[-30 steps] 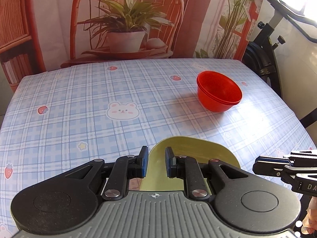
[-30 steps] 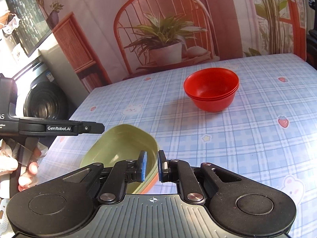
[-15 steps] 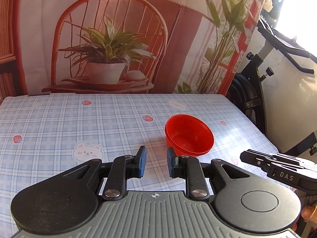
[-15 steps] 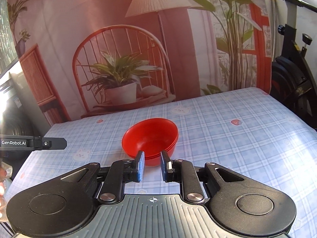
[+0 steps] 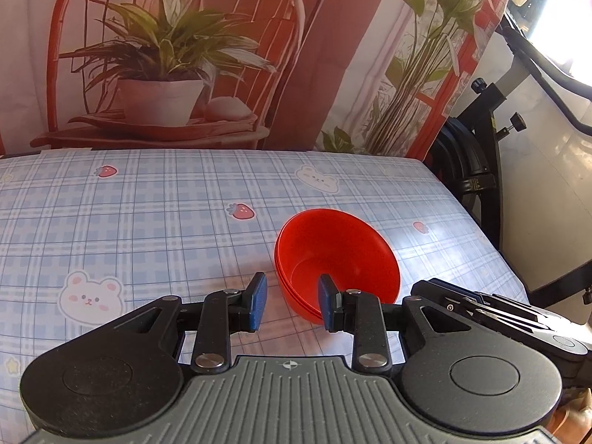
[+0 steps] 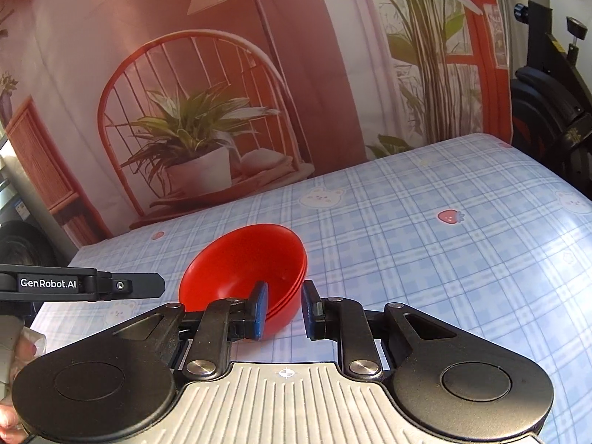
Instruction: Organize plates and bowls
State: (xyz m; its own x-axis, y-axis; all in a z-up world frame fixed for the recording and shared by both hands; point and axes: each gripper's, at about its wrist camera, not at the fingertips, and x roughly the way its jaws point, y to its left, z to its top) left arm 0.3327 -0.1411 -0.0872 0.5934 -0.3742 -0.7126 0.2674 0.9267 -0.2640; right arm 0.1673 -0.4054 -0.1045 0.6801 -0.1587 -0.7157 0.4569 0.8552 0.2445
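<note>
Both grippers have closed in on the red bowls (image 5: 336, 259) since half a second ago. Spread and empty, the left gripper (image 5: 292, 301) straddles the stack's near left rim; the right gripper (image 6: 285, 309), likewise spread, straddles its near right rim on the checked tablecloth (image 6: 444, 259).

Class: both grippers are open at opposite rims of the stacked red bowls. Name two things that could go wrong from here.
1. The red bowls are nested; a rim pinch by the left gripper may lift only the top one.
2. The right gripper straddles the opposite rim; uneven pulls could tip the stack on the glossy tablecloth.
</note>
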